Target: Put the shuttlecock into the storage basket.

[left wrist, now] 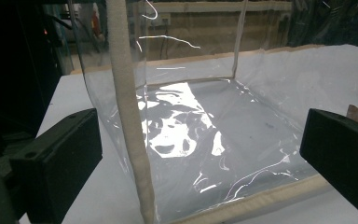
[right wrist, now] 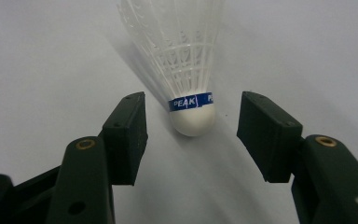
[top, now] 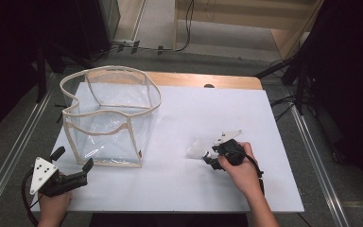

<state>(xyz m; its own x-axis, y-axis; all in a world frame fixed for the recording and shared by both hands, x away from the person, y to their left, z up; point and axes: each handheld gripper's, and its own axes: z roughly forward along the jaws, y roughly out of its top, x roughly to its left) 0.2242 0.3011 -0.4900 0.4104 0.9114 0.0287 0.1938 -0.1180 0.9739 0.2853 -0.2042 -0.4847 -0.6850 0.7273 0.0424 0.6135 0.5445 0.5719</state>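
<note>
From the high view we are looking forward and down on the whole white desk (top: 179, 189), from above the person's side. From the left gripper view we are looking low across the desk, between two wide-apart jaws, very close to a corner of the clear bag (left wrist: 205, 140), which the high view is showing at back left (top: 108, 118). From the right gripper view we are looking steeply down between parted jaws, close on a white shuttlecock (right wrist: 186, 65), also seen small from the high view (top: 197, 148).
</note>
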